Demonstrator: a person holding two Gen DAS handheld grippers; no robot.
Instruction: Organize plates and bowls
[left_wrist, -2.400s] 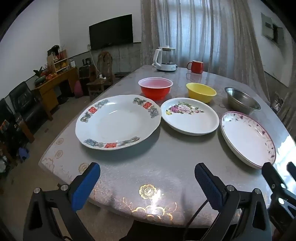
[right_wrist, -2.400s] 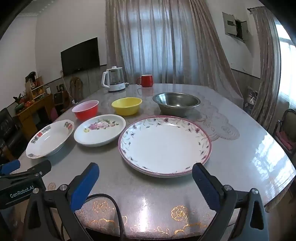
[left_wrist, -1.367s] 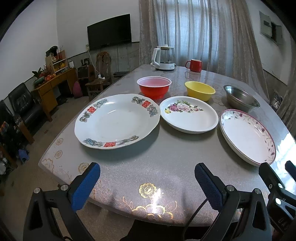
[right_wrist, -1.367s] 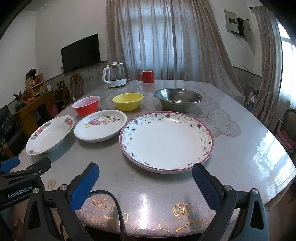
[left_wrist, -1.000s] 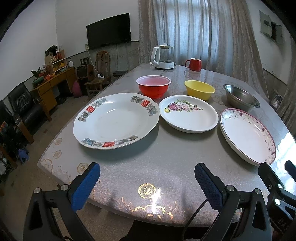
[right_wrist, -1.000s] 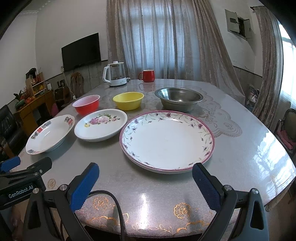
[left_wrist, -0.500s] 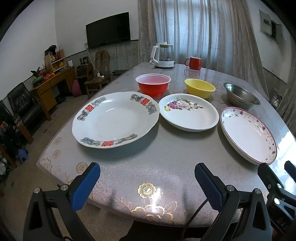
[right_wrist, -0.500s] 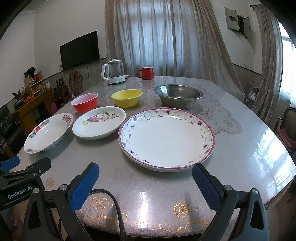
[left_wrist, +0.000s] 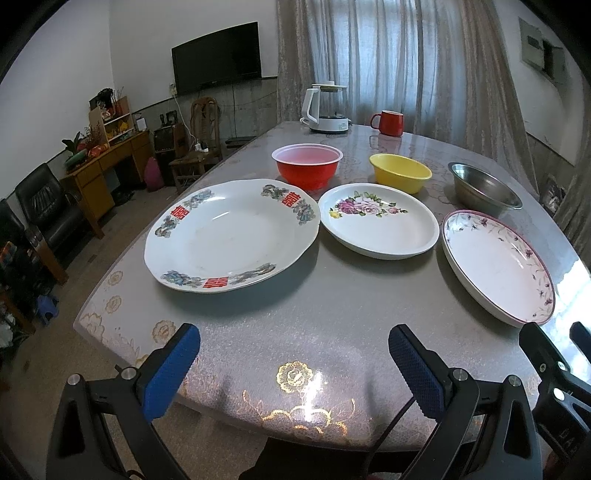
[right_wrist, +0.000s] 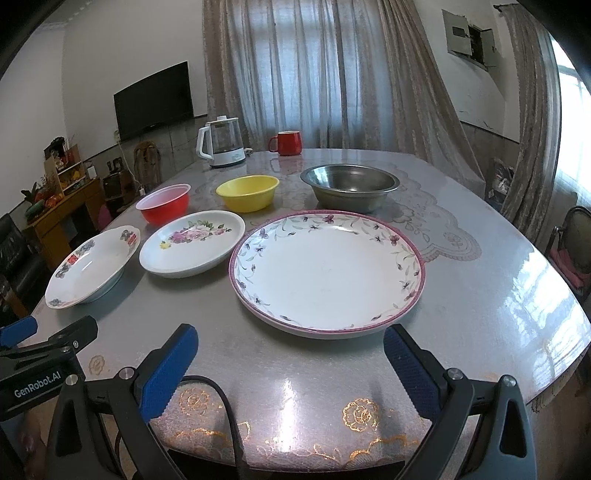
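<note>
Three plates lie in a row on the grey table (left_wrist: 332, 306): a white plate with red characters (left_wrist: 231, 234) (right_wrist: 90, 267), a rose-patterned plate (left_wrist: 378, 218) (right_wrist: 192, 242) and a large pink-rimmed plate (left_wrist: 496, 262) (right_wrist: 327, 271). Behind them stand a red bowl (left_wrist: 306, 164) (right_wrist: 164, 203), a yellow bowl (left_wrist: 400, 171) (right_wrist: 247, 192) and a steel bowl (left_wrist: 484, 188) (right_wrist: 351, 186). My left gripper (left_wrist: 293, 369) is open and empty at the table's near edge, before the red-character plate. My right gripper (right_wrist: 290, 363) is open and empty, just before the pink-rimmed plate.
A white kettle (left_wrist: 327, 109) (right_wrist: 221, 146) and a red mug (left_wrist: 388, 122) (right_wrist: 288, 142) stand at the table's far end. A lace mat (right_wrist: 436, 229) lies right of the steel bowl. Chairs, a wooden cabinet (left_wrist: 99, 173) and a TV are off to the left.
Both grippers have edged slightly forward toward the plates and stayed open. The plates and bowls have not moved.
</note>
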